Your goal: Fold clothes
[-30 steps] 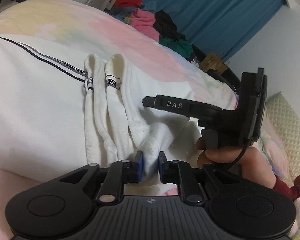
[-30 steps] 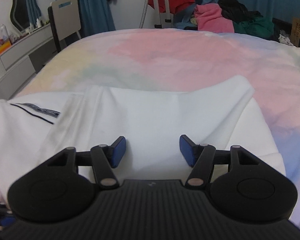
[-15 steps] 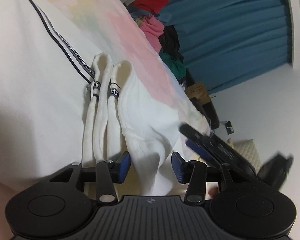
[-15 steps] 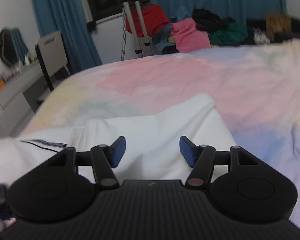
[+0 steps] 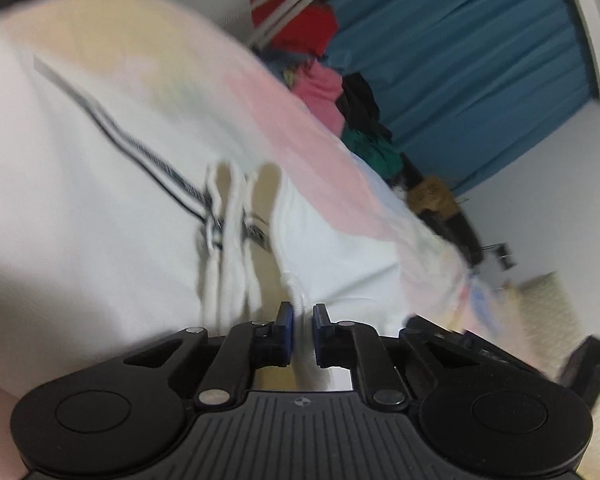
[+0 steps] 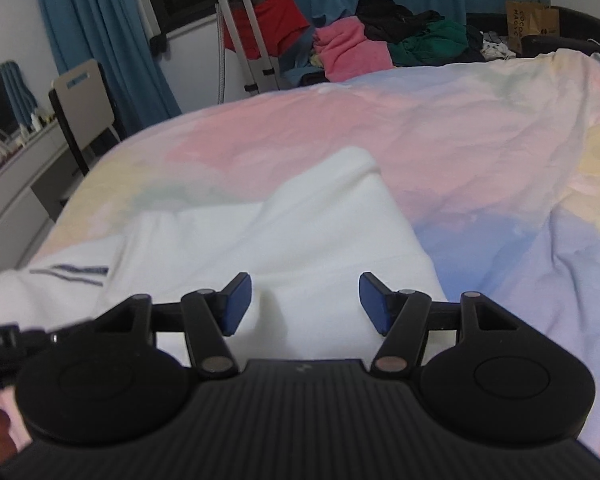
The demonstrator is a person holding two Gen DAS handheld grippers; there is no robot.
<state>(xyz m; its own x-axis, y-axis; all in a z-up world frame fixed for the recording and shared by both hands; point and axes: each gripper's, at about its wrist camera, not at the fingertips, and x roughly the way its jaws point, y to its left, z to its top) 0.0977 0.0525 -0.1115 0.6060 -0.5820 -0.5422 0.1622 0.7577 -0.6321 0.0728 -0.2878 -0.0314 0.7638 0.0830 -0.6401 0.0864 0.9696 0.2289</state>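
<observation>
White garment blurred | left gripper jaws pinching its fold | right gripper jaws wide, empty

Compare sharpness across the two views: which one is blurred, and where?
Left wrist view: motion blur smears the white garment and curtain; only the left gripper stays crisp. Right wrist view: mostly sharp, bedspread clear, slight softness at the edges.

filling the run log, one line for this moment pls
left gripper: shut on white garment | right gripper: open over it | bed
</observation>
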